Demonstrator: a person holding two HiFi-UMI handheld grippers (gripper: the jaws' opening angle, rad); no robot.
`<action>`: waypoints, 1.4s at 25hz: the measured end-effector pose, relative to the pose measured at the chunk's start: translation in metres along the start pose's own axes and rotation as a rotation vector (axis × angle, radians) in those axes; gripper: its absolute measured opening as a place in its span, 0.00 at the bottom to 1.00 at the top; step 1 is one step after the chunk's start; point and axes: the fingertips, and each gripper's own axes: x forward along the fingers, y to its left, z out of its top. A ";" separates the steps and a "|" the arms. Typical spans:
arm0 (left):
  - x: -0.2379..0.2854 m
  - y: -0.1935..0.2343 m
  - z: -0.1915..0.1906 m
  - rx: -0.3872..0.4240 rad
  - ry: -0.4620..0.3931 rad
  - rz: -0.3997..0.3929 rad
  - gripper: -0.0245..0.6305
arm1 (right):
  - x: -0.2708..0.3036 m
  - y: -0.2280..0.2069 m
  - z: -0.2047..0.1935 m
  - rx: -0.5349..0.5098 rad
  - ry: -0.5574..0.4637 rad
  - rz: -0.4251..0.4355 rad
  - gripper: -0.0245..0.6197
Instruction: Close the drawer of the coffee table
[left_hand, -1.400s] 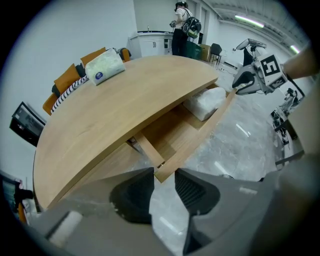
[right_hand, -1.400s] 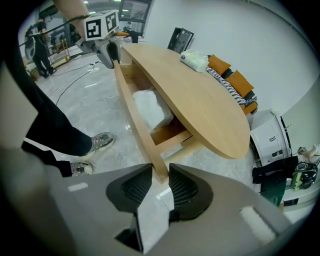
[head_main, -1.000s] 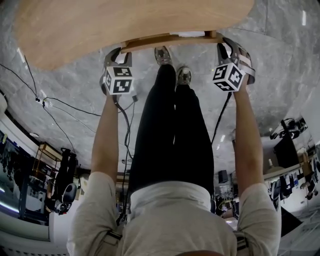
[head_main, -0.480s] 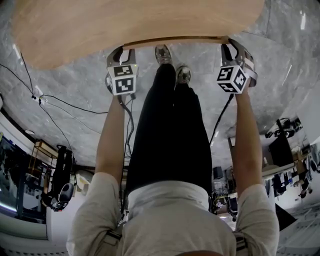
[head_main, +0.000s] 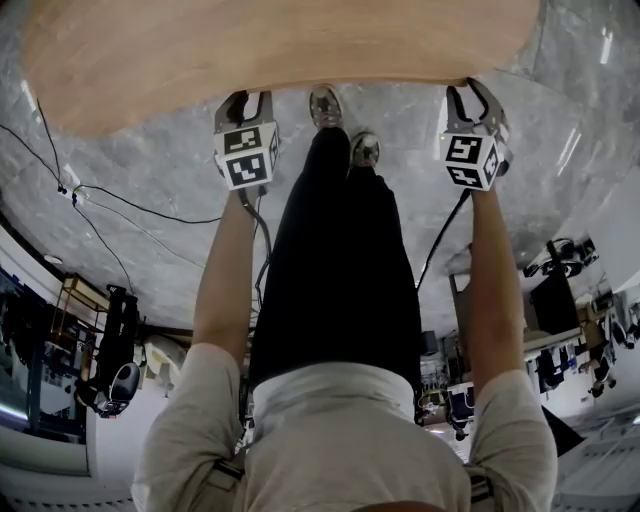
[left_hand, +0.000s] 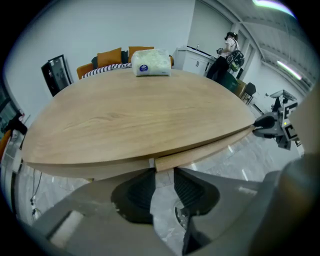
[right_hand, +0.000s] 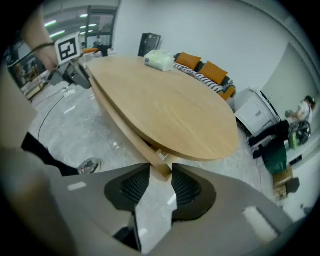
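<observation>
Black trousers (head_main: 340, 270) — pale short-sleeved shirt (head_main: 340, 430)

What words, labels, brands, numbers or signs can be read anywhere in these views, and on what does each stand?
No text can be read.
Blue label on the white soft tissue pack on the oval wooden coffee table: too small and blurred.
Black-and-white marker cubes: square coded patterns only, no letters or digits.

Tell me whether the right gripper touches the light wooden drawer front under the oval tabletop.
Cannot tell. Right gripper view: the drawer front ends between the right gripper's jaws, which have just been opening; no plain contact or gap.
</observation>
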 end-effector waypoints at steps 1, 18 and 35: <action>0.001 0.001 0.002 -0.020 -0.007 -0.003 0.26 | 0.000 -0.003 0.001 0.073 -0.017 -0.009 0.26; 0.009 0.006 0.017 -0.356 -0.092 -0.003 0.24 | 0.007 -0.027 0.002 0.659 -0.197 -0.055 0.28; -0.169 -0.112 0.092 -0.108 -0.312 -0.106 0.07 | -0.171 0.012 0.134 0.591 -0.434 0.104 0.05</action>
